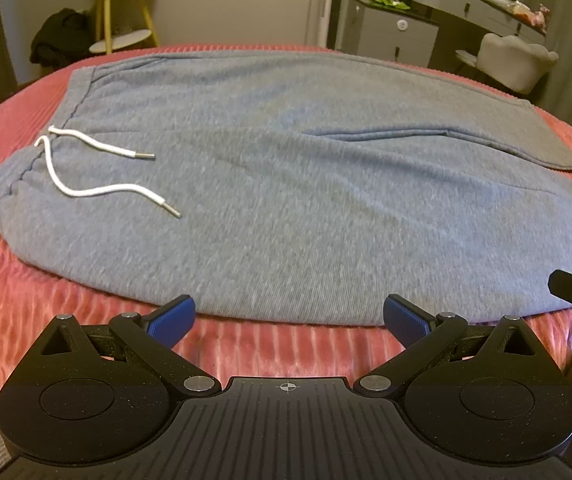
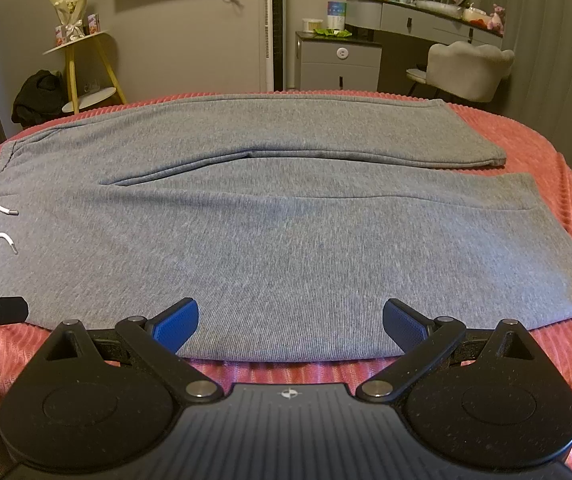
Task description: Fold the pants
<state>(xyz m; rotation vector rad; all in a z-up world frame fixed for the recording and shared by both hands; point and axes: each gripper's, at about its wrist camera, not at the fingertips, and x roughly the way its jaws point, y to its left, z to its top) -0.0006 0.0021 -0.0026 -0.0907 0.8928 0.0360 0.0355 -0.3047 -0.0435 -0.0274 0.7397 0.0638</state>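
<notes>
We see the grey pants spread flat on the pink bedspread, waistband and white drawstring at the pants' left end, both legs running to the right. Our left gripper hovers spread wide and empty just short of the pants' near edge; our right gripper, equally wide and empty, straddles that edge further right. Both seem lined up there to pinch the near leg and fold it over the far one

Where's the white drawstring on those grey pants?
The white drawstring lies loose on the pants' waistband end, at the left in both views, far from both open grippers.
</notes>
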